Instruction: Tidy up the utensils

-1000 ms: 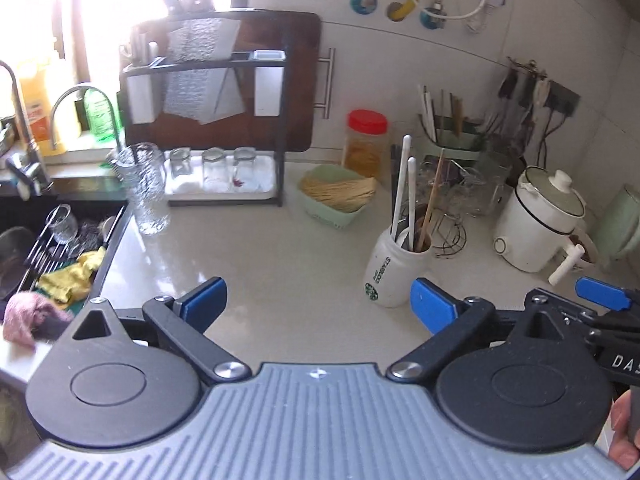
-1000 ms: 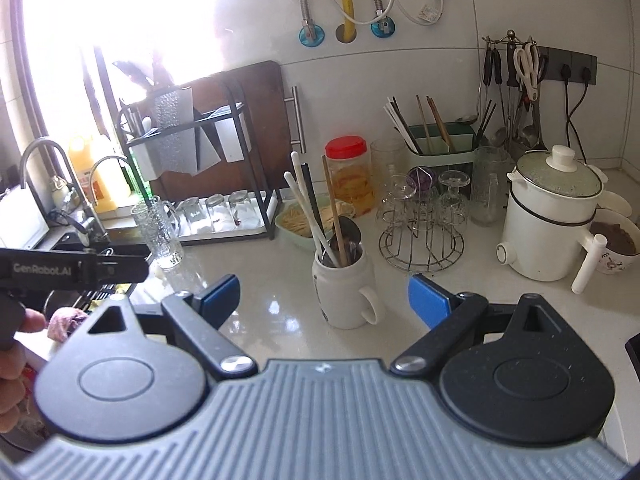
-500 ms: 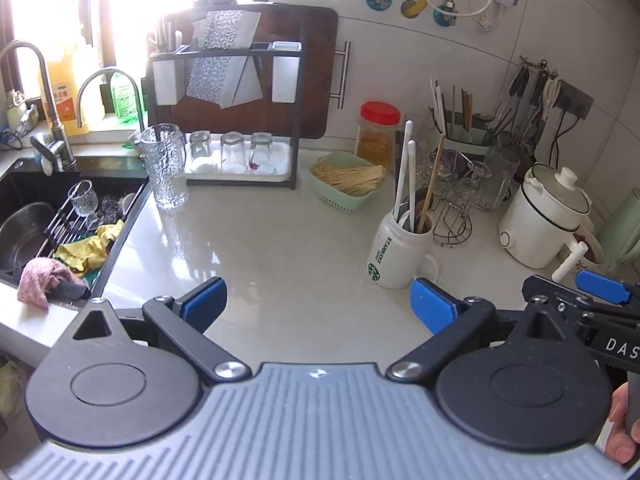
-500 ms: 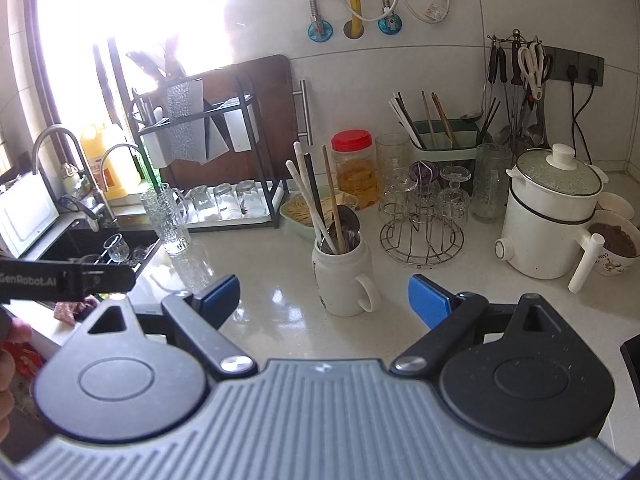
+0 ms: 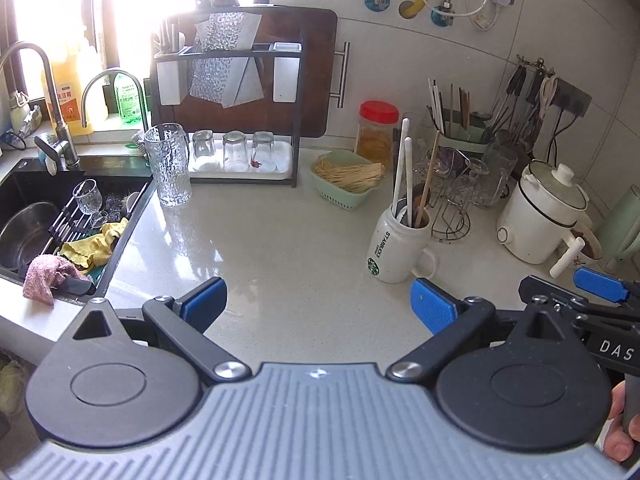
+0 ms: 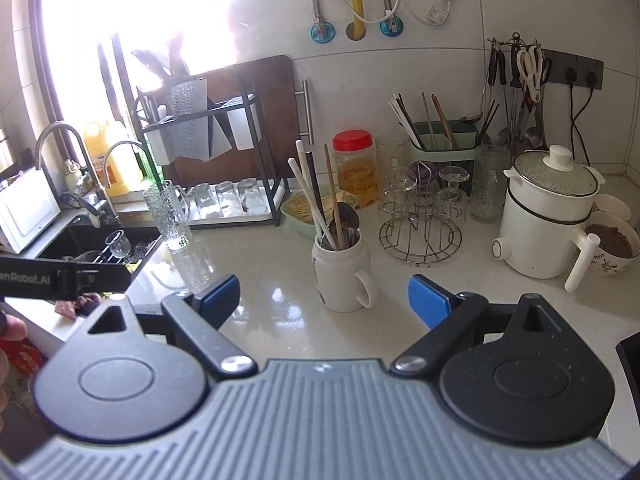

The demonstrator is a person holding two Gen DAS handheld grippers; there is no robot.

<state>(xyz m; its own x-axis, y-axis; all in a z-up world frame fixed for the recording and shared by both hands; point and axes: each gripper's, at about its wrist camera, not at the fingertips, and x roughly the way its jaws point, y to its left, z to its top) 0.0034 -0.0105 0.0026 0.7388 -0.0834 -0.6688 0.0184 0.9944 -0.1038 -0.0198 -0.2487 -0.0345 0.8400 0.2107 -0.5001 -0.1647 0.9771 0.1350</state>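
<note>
Hovering over the counter (image 5: 256, 248), the left hand-held gripper (image 5: 318, 300) and right hand-held gripper (image 6: 324, 296) both stand wide open, nothing between the blue ribbed pads. Bare glossy speckled stone lies ahead of both; its left edge drops into the black sink (image 5: 24, 184). The white ceramic mug (image 6: 340, 276), rounded, handle toward the right gripper, stands mid-counter, touching nothing. It holds the utensils (image 6: 320, 200): two white sticks, one dark stick, one wooden stick, plus spoons, count unclear. Beyond: a pale green basket (image 5: 344, 184), a wire glass stand (image 6: 420, 236). Three upturned glasses (image 5: 234, 152) sit at the back edge.
</note>
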